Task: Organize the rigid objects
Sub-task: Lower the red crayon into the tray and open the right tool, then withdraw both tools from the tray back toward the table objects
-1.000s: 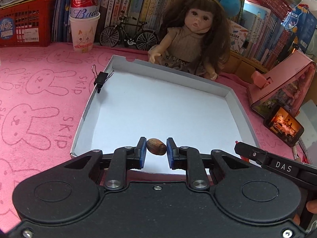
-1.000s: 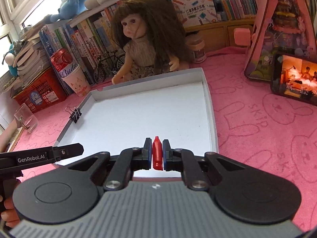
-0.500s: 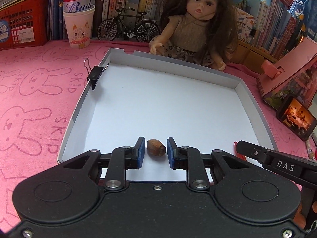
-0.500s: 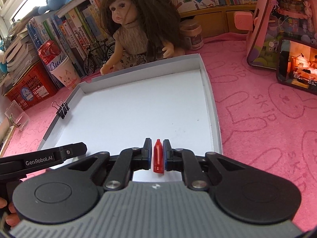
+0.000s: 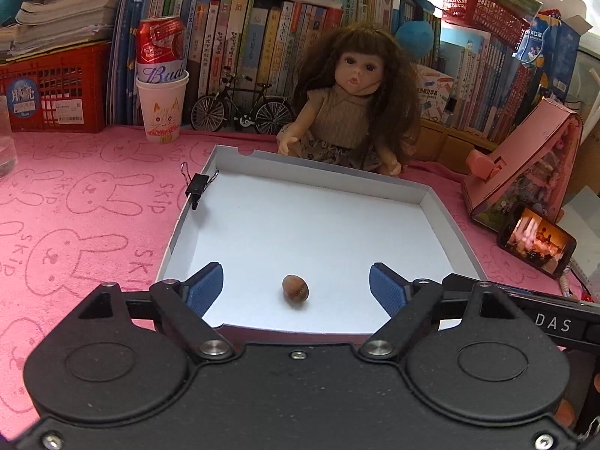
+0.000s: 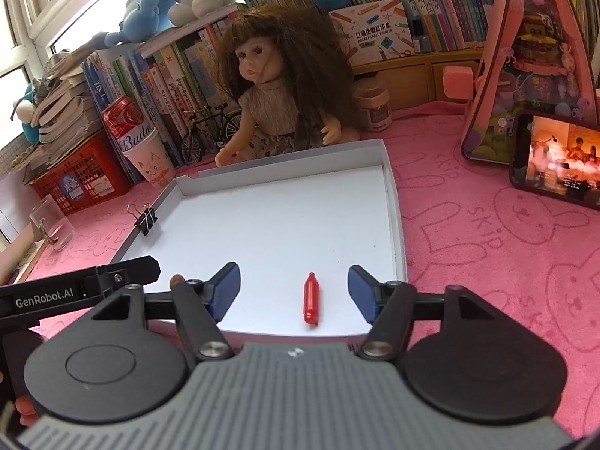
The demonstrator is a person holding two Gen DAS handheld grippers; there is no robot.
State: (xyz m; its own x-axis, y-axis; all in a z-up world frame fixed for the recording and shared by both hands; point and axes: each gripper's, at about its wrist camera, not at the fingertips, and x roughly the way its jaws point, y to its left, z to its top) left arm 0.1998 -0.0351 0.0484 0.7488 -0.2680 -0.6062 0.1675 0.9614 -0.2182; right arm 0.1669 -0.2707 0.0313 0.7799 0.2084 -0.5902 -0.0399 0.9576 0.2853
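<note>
A shallow white tray lies on the pink cloth. A small brown nut lies on the tray floor near its front edge, between the fingers of my left gripper, which is open and empty. A small red bottle-shaped piece lies on the tray floor near the front right, between the fingers of my right gripper, also open and empty. The nut peeks out behind my right gripper's left finger.
A black binder clip is clipped to the tray's left wall. A doll sits behind the tray, with a toy bicycle, cup and can. A phone and pink house stand right.
Both grippers opened wide and let go: the nut and the red piece now lie on the tray floor. Both grippers have pulled back and up a little.
</note>
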